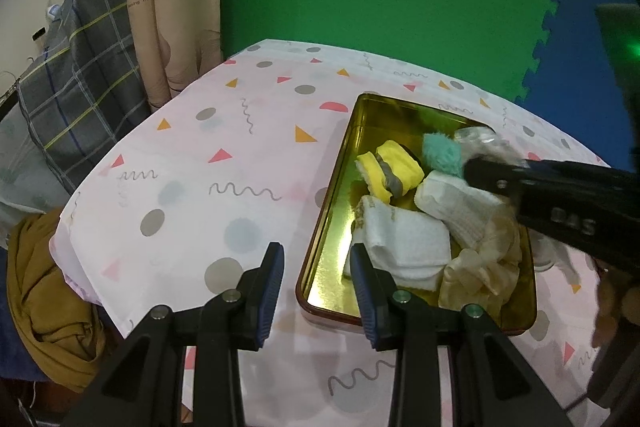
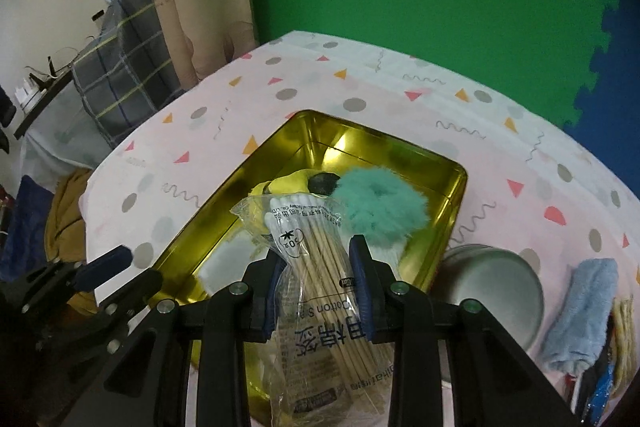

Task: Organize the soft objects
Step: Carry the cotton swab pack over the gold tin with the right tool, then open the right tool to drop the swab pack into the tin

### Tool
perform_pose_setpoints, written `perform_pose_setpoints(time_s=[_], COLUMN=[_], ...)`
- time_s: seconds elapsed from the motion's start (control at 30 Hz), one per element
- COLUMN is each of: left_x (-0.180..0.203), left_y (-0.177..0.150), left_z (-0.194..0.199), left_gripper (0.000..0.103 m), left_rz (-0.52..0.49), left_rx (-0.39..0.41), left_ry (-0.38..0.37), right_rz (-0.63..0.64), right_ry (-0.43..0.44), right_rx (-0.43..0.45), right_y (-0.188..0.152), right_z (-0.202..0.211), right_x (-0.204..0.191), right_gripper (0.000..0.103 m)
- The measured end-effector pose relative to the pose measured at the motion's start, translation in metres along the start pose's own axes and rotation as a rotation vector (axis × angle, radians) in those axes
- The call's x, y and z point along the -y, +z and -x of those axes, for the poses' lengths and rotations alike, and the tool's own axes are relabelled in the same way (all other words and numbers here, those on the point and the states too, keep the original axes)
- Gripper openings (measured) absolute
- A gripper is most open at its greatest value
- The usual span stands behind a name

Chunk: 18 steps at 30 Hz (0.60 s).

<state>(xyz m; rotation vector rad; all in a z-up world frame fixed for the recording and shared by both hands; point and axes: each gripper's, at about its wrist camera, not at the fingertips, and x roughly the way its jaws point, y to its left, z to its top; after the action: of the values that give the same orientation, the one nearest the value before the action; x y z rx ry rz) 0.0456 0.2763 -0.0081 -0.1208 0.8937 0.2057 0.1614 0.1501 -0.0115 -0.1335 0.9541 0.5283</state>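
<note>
A gold tin tray on the patterned tablecloth holds a yellow-grey sock roll, white folded socks, a teal fluffy scrunchie and a beige sheer cloth. My right gripper is shut on a clear bag of cotton swabs, held above the tray; it also shows in the left wrist view. My left gripper is open and empty over the tray's near left corner; it also shows in the right wrist view.
A round silver tin stands right of the tray. A light blue towel and other items lie at the far right. A mustard cloth hangs off the table's left edge. A plaid cloth is behind.
</note>
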Motion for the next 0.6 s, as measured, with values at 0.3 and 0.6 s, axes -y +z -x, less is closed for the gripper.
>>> perform_pose_setpoints(time_s=[0.3, 0.6], left_x=[-0.001, 0.002], left_y=[0.000, 0.000], left_z=[0.000, 0.001], left_gripper=[0.035, 0.035], left_rz=[0.011, 0.002], left_rx=[-0.007, 0.000], left_ry=[-0.018, -0.011], right_rz=[-0.015, -0.010], right_ry=[0.020, 0.016], right_rx=[-0.004, 0.059], right_y=[-0.002, -0.010], right_z=[-0.014, 0.022], right_x=[0.000, -0.003], right_gripper=[0.051, 0.064])
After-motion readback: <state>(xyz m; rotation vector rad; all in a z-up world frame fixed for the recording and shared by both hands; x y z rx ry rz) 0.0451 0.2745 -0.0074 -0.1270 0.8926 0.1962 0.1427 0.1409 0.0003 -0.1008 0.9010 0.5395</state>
